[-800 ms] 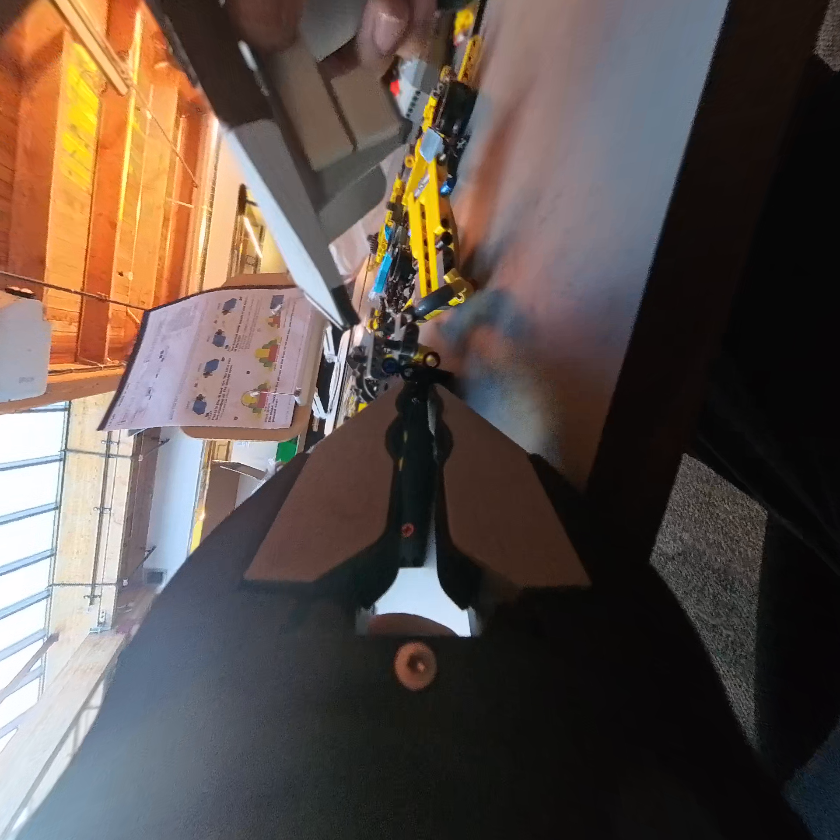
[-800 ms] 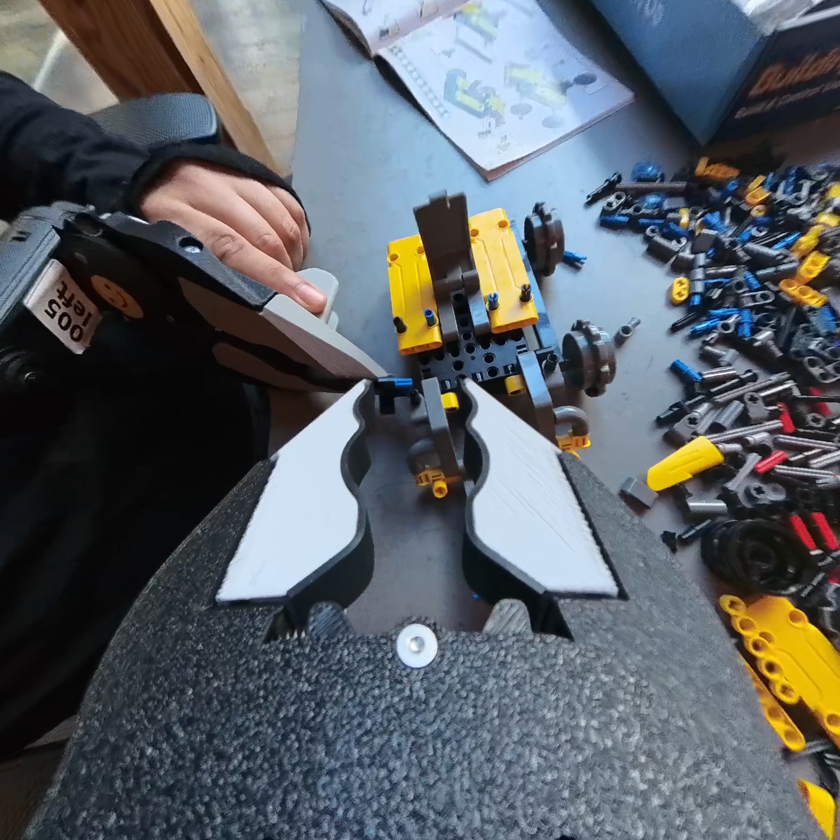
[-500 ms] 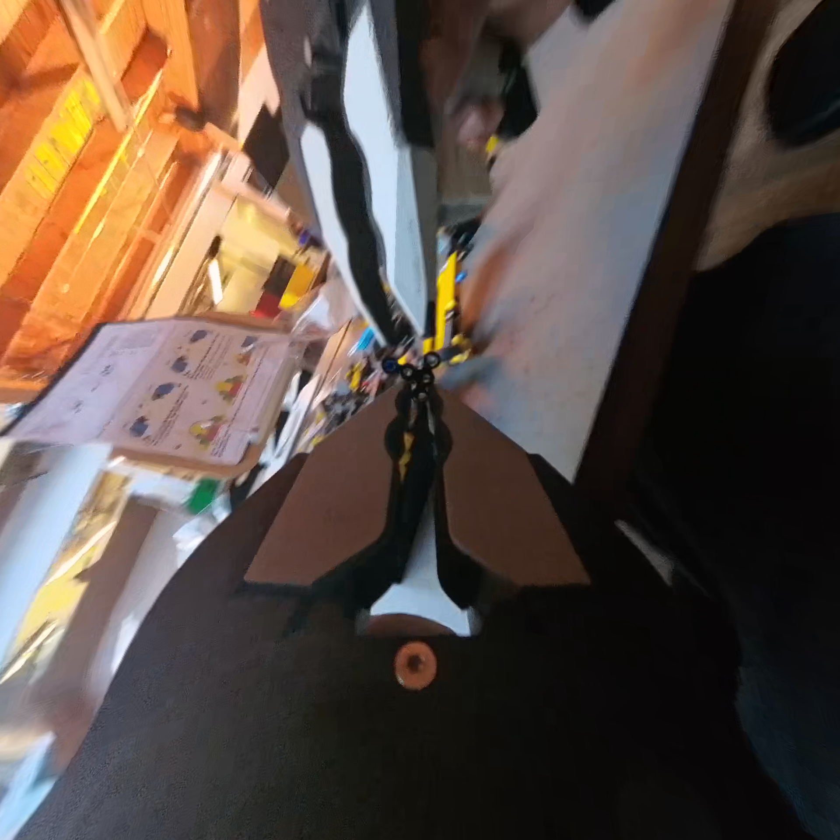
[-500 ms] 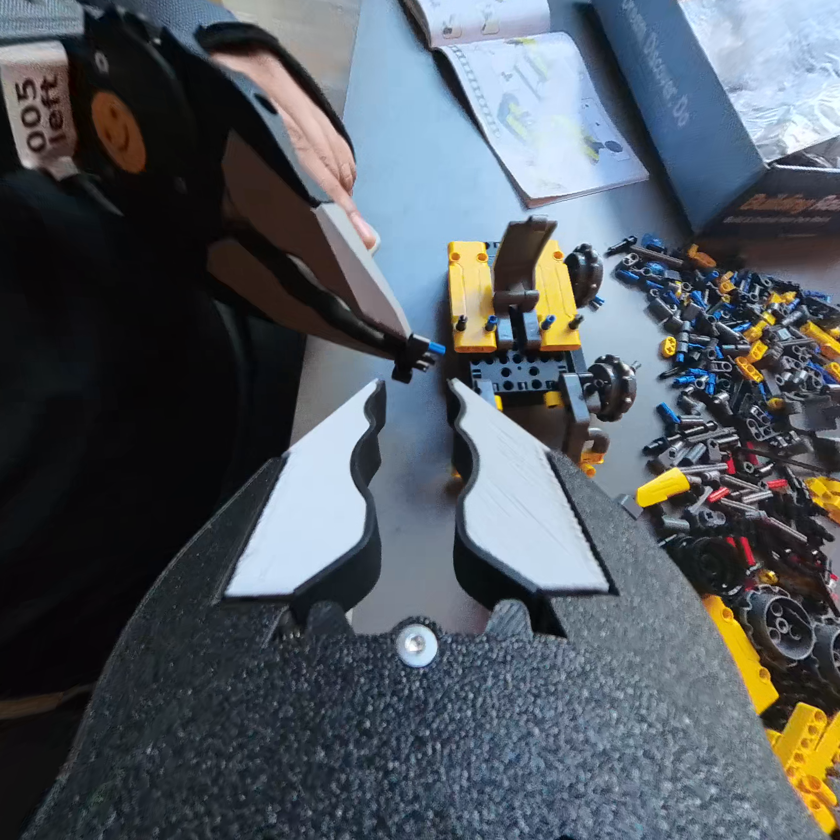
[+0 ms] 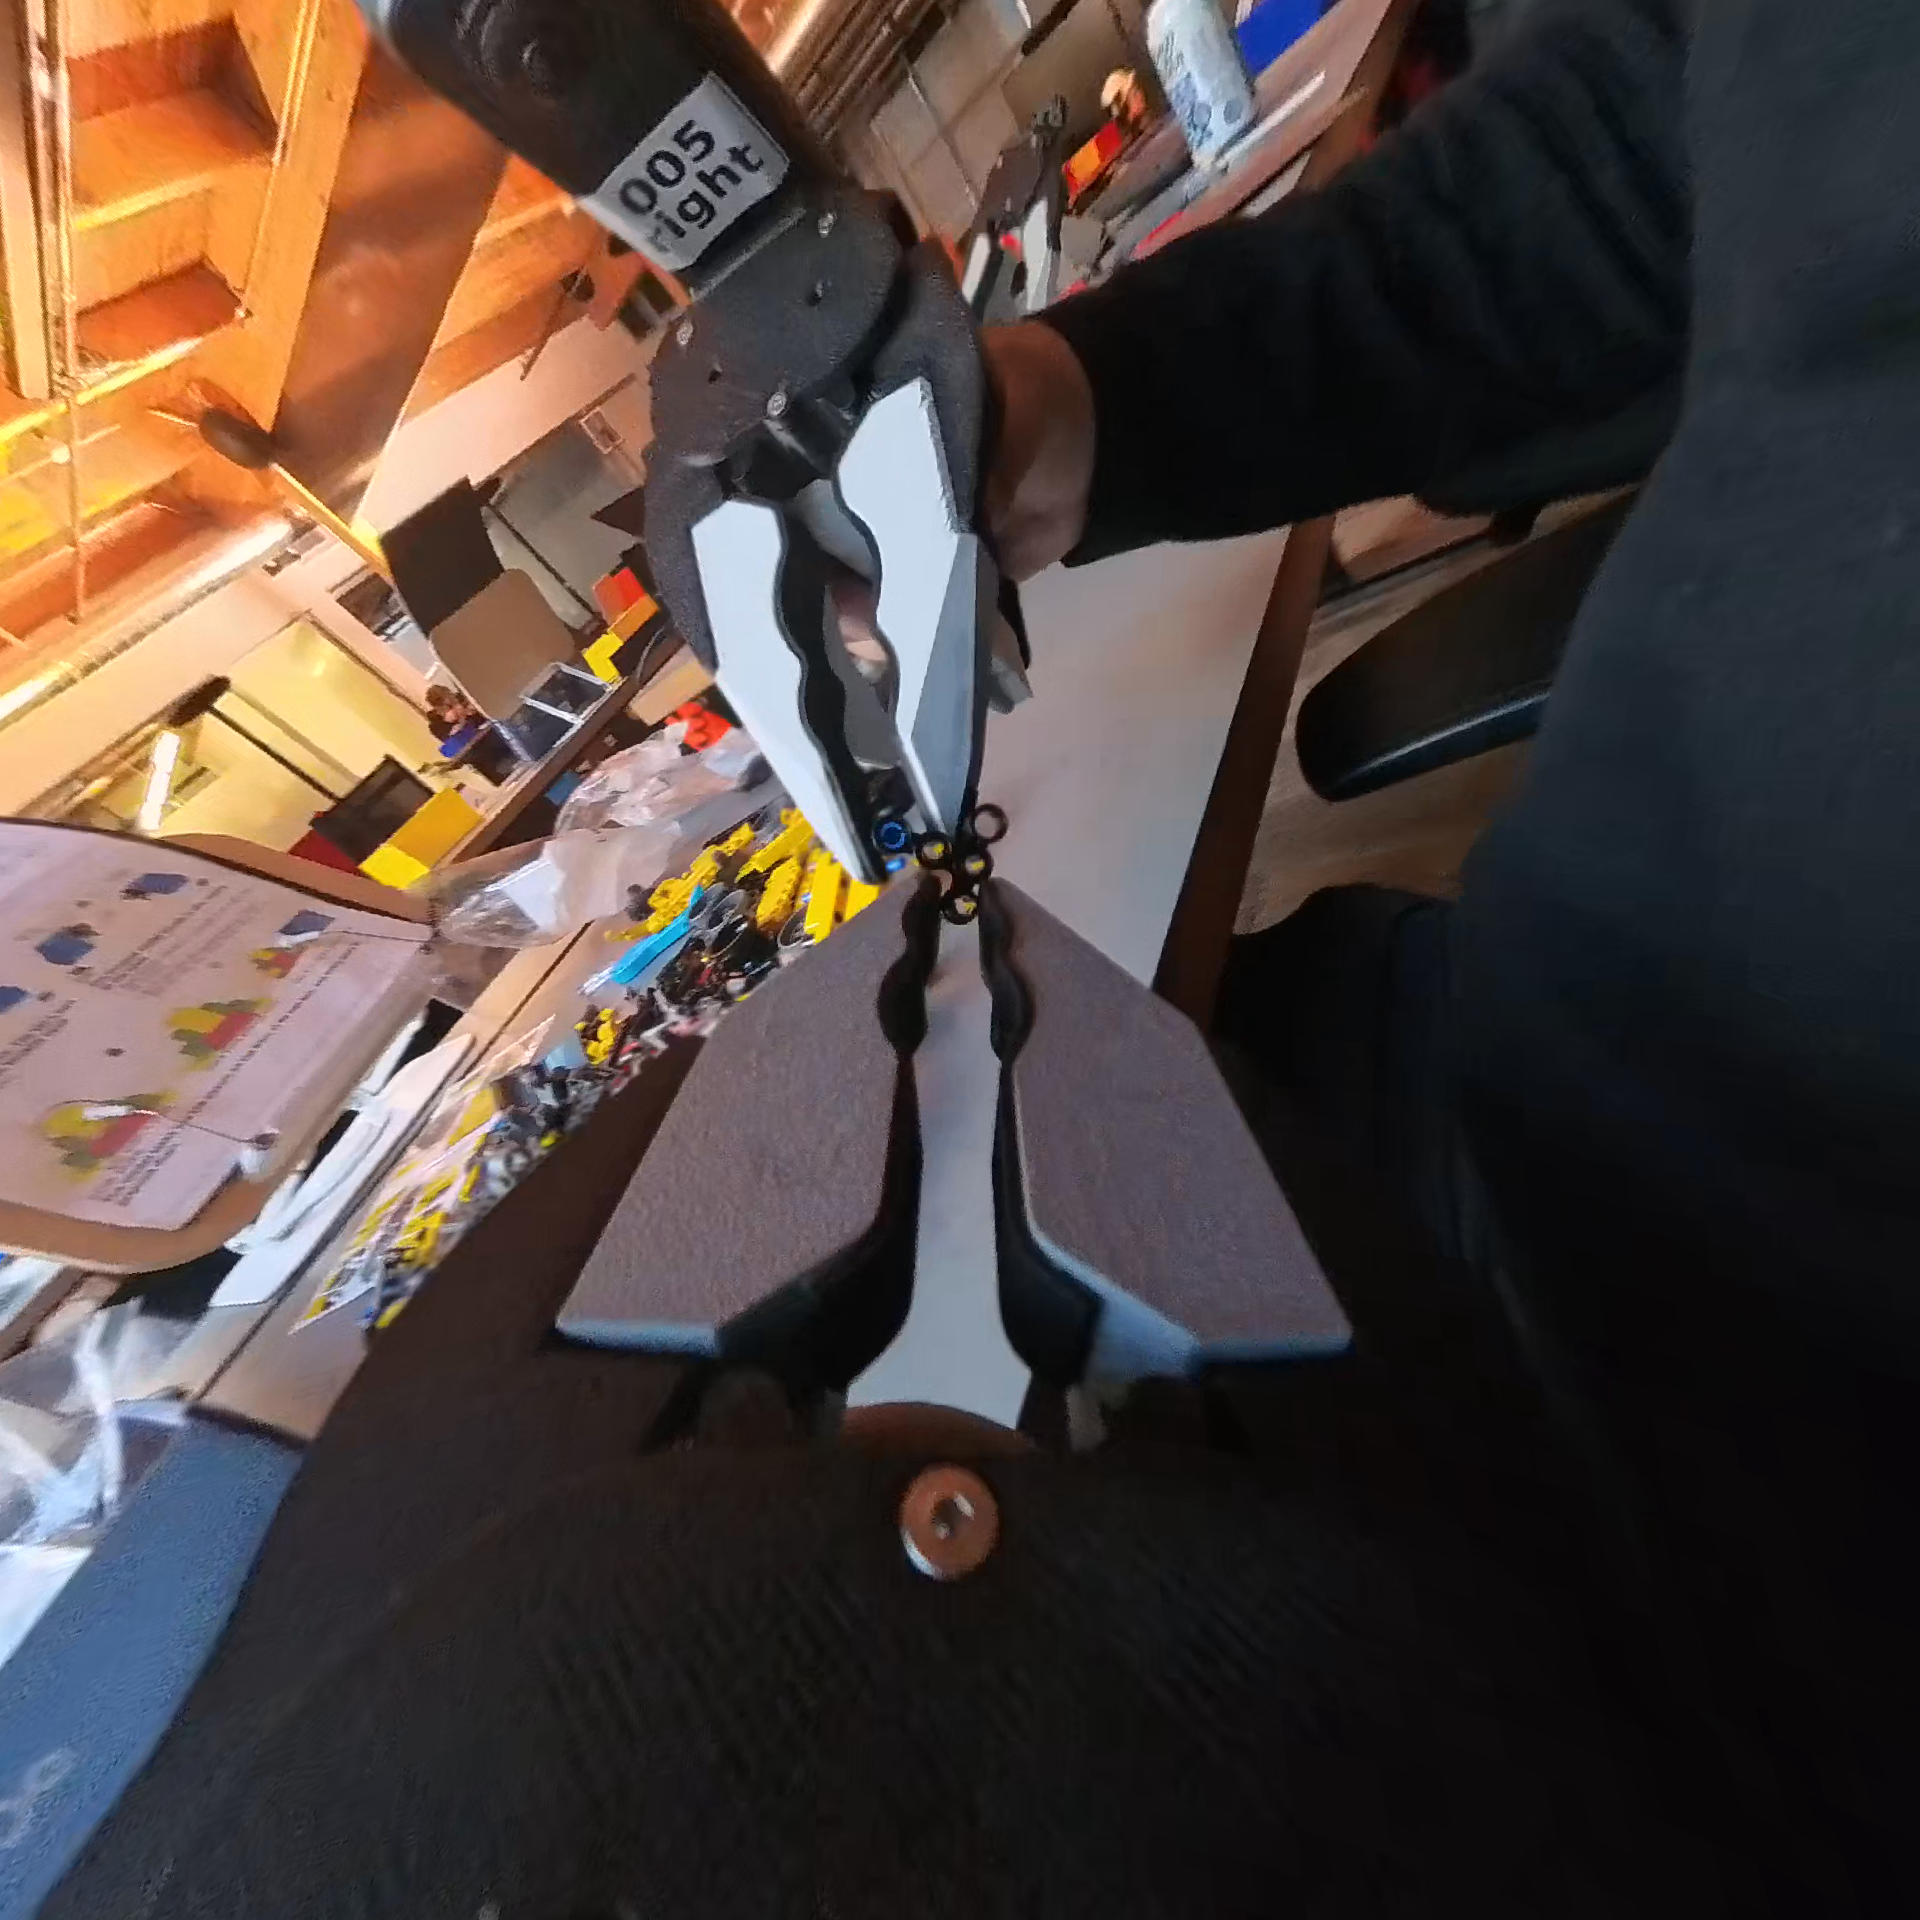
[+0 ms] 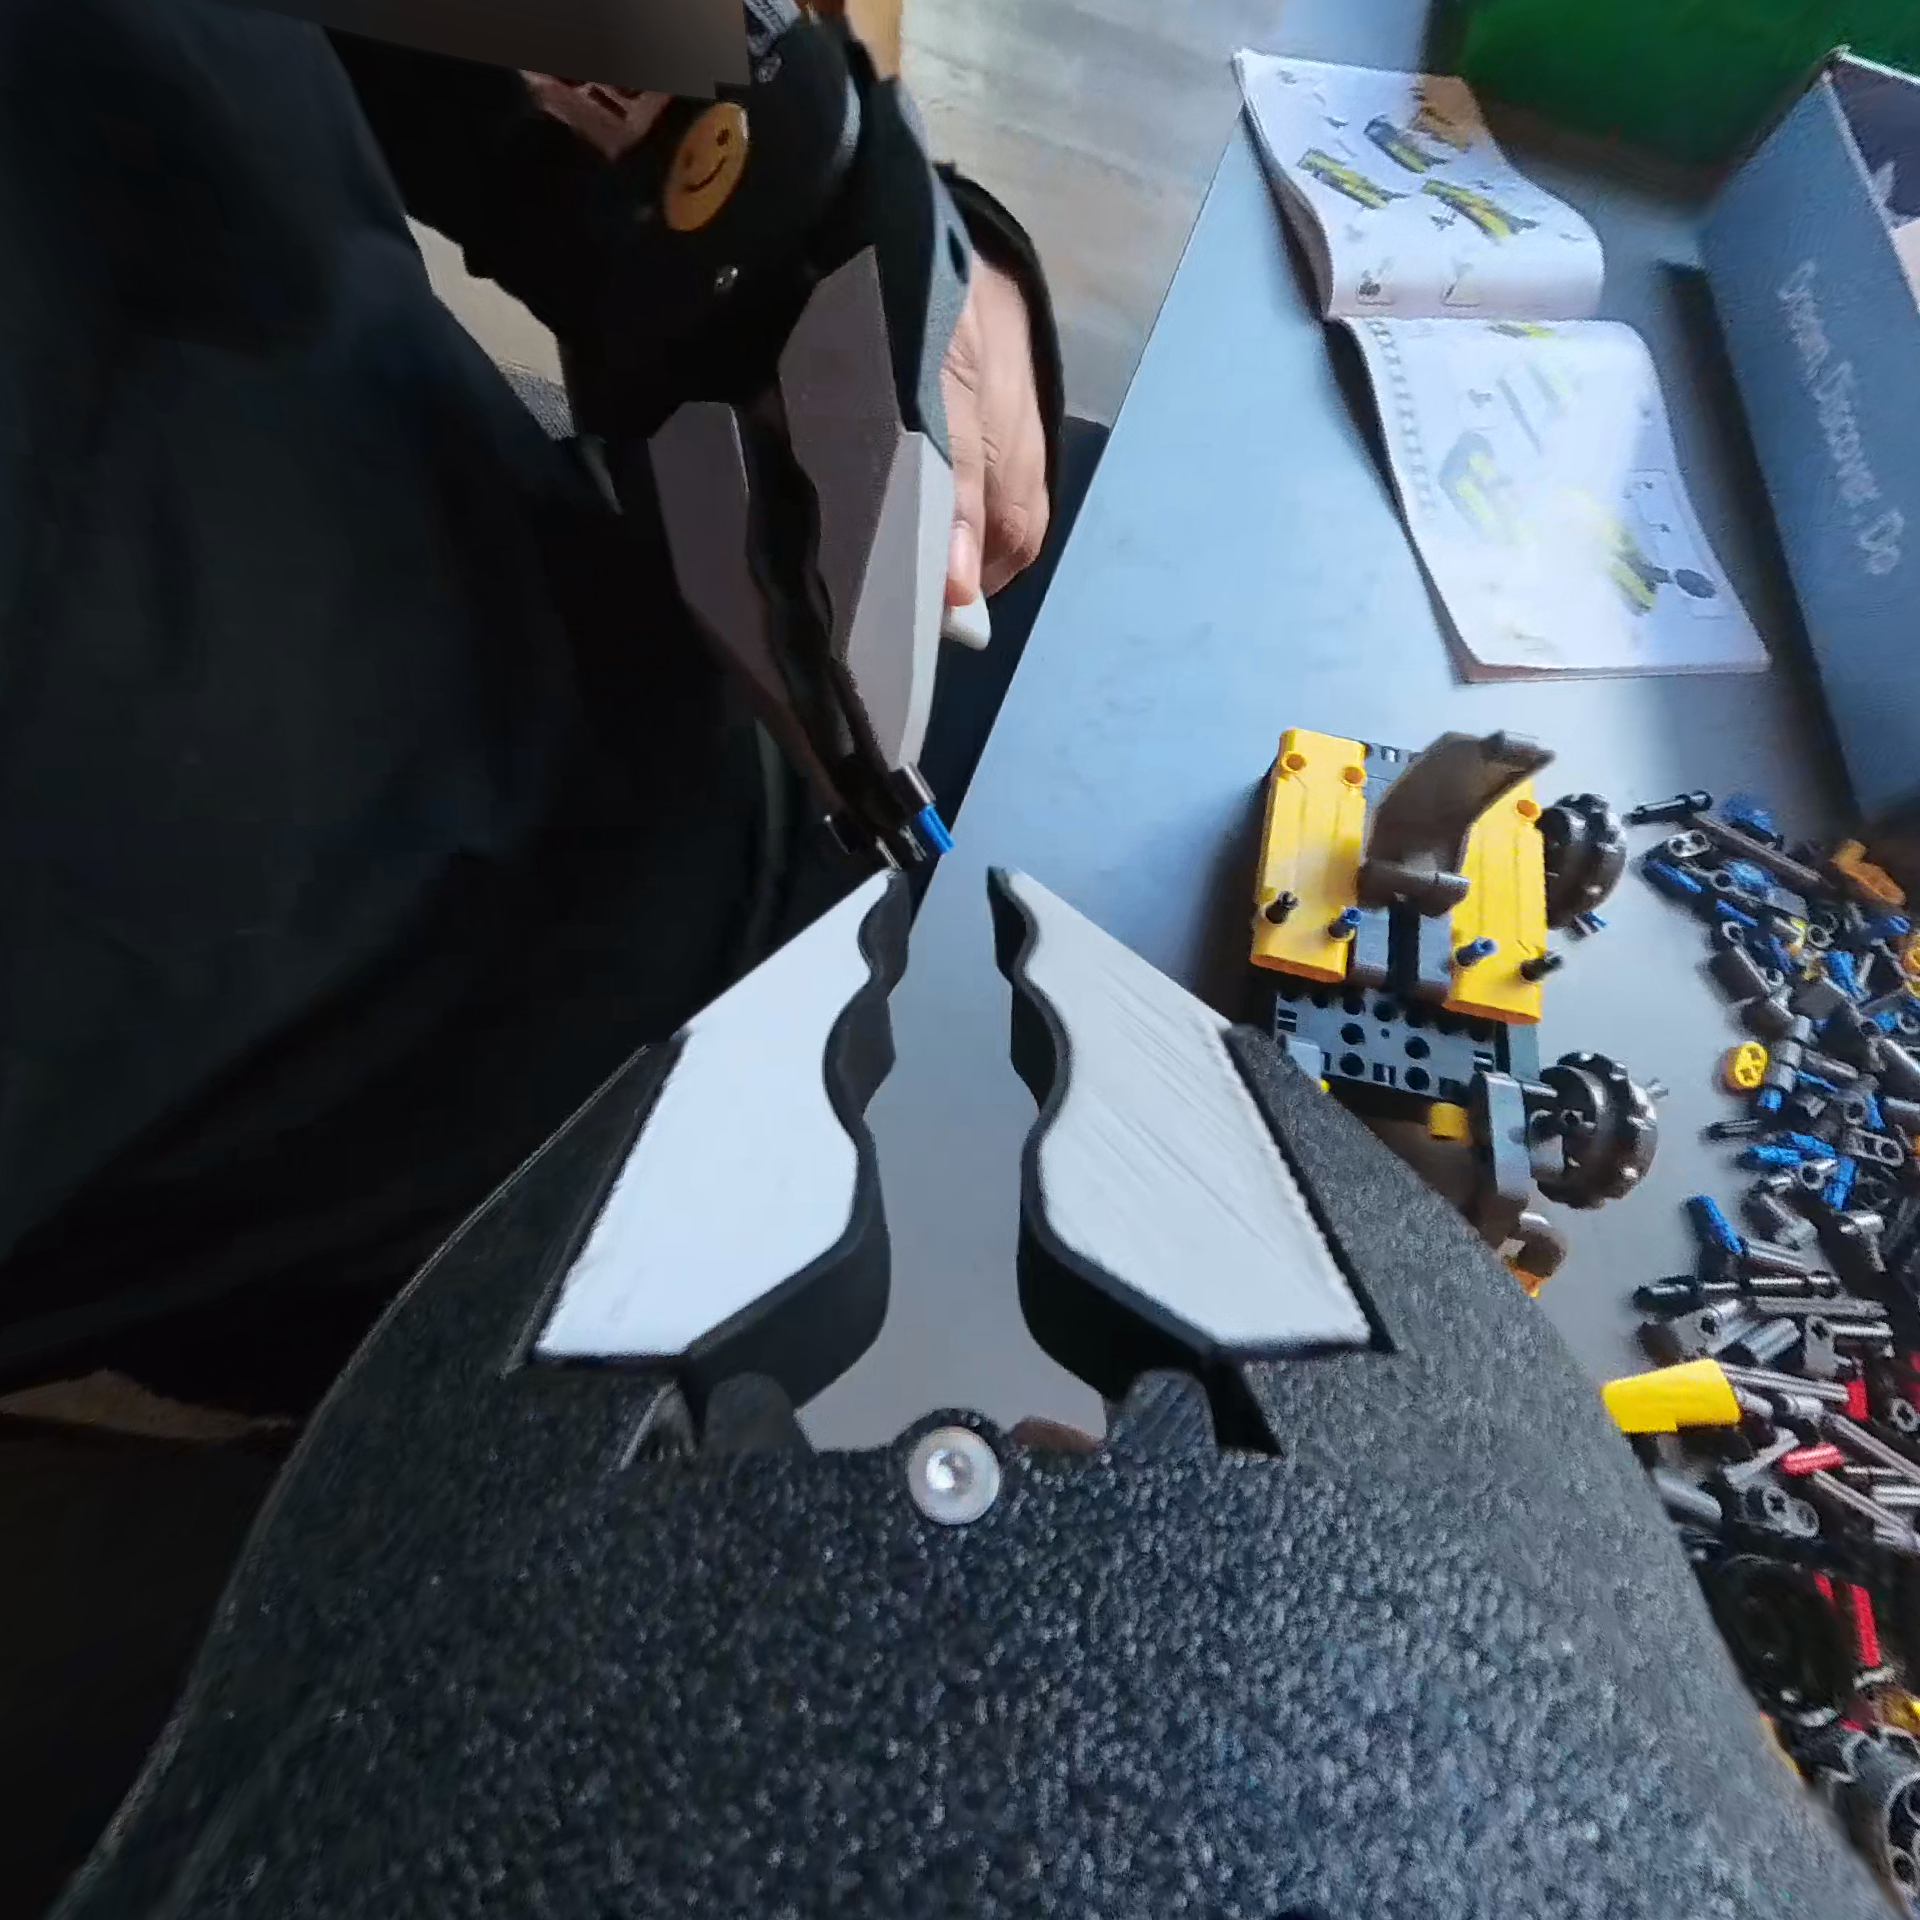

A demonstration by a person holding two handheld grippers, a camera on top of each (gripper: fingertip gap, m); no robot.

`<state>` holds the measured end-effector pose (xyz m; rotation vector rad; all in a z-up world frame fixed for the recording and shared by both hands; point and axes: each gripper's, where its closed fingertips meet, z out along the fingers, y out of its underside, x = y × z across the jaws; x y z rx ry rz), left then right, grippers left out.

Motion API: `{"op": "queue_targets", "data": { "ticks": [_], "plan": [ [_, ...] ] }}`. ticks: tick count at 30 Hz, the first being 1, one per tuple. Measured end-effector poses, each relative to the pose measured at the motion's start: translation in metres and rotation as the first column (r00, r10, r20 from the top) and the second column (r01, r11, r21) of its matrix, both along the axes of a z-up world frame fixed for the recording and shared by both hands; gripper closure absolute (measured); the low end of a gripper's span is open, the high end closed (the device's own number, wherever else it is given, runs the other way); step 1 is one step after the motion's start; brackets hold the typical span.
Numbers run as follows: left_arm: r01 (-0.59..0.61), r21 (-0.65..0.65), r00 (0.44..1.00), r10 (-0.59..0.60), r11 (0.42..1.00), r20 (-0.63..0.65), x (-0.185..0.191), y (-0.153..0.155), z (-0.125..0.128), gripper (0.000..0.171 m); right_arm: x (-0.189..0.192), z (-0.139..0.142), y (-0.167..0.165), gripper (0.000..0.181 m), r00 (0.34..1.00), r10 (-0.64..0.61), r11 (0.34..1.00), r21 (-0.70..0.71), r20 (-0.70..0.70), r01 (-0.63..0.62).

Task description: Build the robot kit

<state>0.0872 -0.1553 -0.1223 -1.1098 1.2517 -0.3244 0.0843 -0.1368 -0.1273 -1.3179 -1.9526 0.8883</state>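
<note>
My left gripper is shut on a small black connector piece that has a blue pin sticking out of it. I hold it in the air off the near edge of the grey table. In the right wrist view the left gripper comes in from the upper left with the piece and its pin. My right gripper is open and empty, its tips just short of the pin. It shows tip to tip with the left in the left wrist view. A yellow and grey brick vehicle lies on the table to the right.
A heap of loose black, blue, red and yellow parts covers the table's right side. An open instruction booklet and a blue-grey box lie at the back. A person's dark sleeve and body fill the left. A picture sheet on cardboard stands beyond the table. The tips of both grippers are at nearly the same place.
Both grippers have drawn back from the vehicle toward the table's near edge and risen. The left still holds the black piece. The right now points at that piece instead of straddling the vehicle.
</note>
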Motion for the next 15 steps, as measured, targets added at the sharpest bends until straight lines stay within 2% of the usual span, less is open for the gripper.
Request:
{"op": "queue_targets", "data": {
  "ticks": [6,10,15],
  "plan": [
    [0.13,-0.133,0.99,-0.12,0.983,0.079,0.001,-0.013,0.002,0.168,0.001,0.002,-0.009,0.163,0.999,0.035,0.999,0.007,0.007,-0.035],
    [0.254,-0.228,0.963,-0.225,0.94,0.148,-0.002,-0.024,0.004,0.168,0.0,0.005,-0.019,0.167,0.997,0.076,0.997,-0.006,-0.002,-0.076],
    [0.282,-0.253,0.957,-0.251,0.926,0.148,-0.003,-0.027,0.0,0.169,0.001,0.007,-0.025,0.174,0.995,0.093,0.993,-0.077,-0.022,-0.095]
  ]
}}
